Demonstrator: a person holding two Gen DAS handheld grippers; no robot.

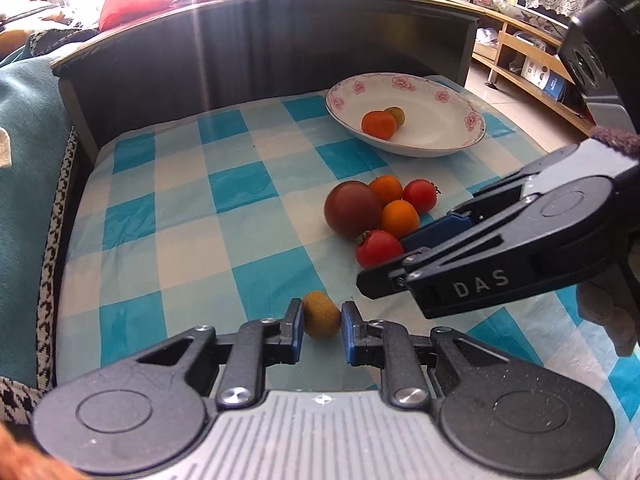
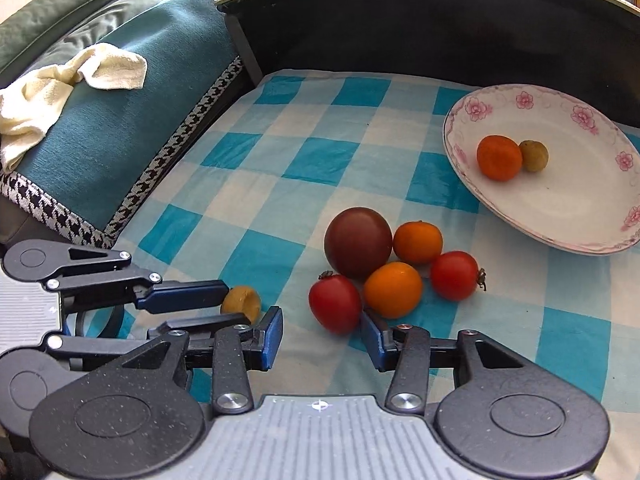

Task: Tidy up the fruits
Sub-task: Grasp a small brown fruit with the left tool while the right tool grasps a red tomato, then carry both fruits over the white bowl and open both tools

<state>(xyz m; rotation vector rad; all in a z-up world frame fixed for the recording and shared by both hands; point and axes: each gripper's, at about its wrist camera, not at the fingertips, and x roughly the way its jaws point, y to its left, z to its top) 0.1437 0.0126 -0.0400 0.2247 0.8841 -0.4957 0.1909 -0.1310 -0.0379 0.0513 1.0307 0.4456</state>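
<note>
My left gripper [image 1: 321, 322] is closed around a small yellow-brown fruit [image 1: 321, 315] on the checked cloth; it also shows in the right wrist view [image 2: 242, 303]. My right gripper [image 2: 322, 338] is open, its fingers on either side of a red tomato [image 2: 335, 303]. Beside that lie a large dark plum [image 2: 357, 242], two orange fruits [image 2: 393, 289] [image 2: 417, 242] and another red tomato [image 2: 455, 275]. A white flowered plate [image 2: 568, 216] at the back right holds an orange fruit [image 2: 499, 157] and a small brown fruit [image 2: 534, 155].
A dark curved wall [image 1: 280, 44] stands right behind the cloth. A teal cushion [image 2: 120, 112] with a cream towel [image 2: 60, 88] lies to the left. Wooden shelves [image 1: 520, 52] stand at the far right.
</note>
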